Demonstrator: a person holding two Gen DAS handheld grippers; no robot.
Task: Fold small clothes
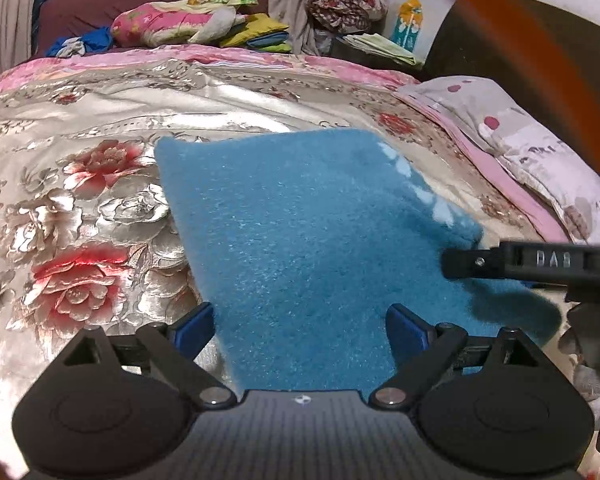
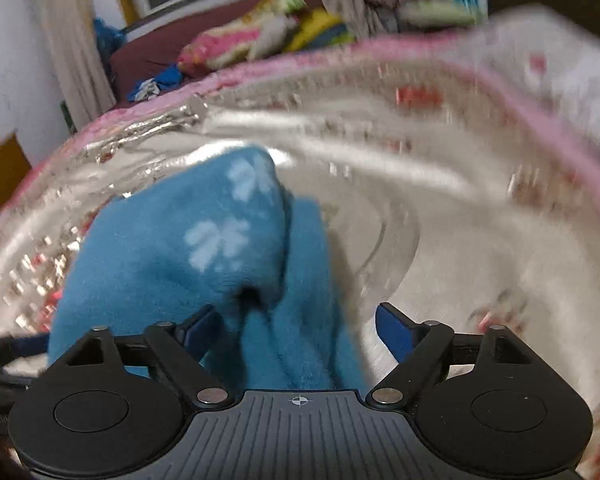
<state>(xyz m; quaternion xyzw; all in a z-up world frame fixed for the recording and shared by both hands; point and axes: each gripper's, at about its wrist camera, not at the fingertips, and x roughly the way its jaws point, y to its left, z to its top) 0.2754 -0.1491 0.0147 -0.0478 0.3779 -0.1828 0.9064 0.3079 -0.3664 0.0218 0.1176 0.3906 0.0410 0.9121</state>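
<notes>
A small blue fleece garment (image 1: 300, 232) with pale snowflake marks lies on the flowered satin bedspread (image 1: 80, 184). My left gripper (image 1: 300, 326) is open, its blue pads (image 1: 192, 324) spread on either side of the cloth's near edge. The right gripper's black finger (image 1: 500, 260) reaches in from the right over the cloth's right corner. In the right wrist view, which is motion-blurred, my right gripper (image 2: 300, 330) is open and the garment (image 2: 188, 240) sits bunched and partly folded over between and left of its pads (image 2: 392, 330).
A spotted pillow (image 1: 532, 140) lies at the right edge of the bed. Folded bedding and clothes (image 1: 196, 20) are piled by the headboard at the back. An orange cable (image 1: 540, 60) crosses the upper right of the left wrist view.
</notes>
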